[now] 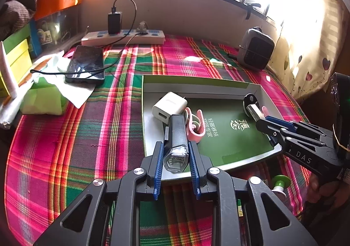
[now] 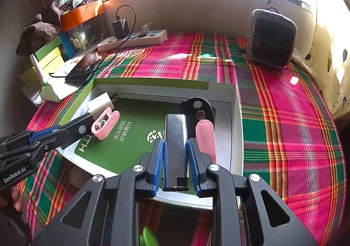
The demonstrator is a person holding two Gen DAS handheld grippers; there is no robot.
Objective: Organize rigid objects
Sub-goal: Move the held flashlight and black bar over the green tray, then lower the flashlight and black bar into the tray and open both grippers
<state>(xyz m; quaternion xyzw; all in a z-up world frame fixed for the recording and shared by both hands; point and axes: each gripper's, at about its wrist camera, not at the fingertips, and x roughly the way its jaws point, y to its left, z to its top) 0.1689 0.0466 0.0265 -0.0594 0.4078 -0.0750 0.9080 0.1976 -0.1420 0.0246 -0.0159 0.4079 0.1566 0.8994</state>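
A shallow box lid point(image 1: 147, 101) with a green printed floor lies on the plaid cloth. In it are a white plug charger point(image 1: 166, 107) and a pink clip point(image 1: 194, 124). My left gripper point(image 1: 175, 145) is shut on a black torch point(image 1: 176, 136) over the lid's near edge, clear lens towards the camera. My right gripper point(image 2: 176, 141) is shut on a dark metal bar point(image 2: 176, 136) over the lid's right part. A black disc piece point(image 2: 198, 107) sits at the bar's far end and a pink strip point(image 2: 205, 136) lies beside it. The right gripper point(image 1: 261, 121) also shows at the lid's right side.
A black phone point(image 1: 86, 64) on a cable lies at the left, near a green tissue pack point(image 1: 41, 99). A power strip point(image 1: 122, 36) runs along the back wall. A grey box-shaped appliance point(image 1: 256, 49) stands at the back right. A green-and-white spool point(image 1: 280, 182) lies near the lid's front.
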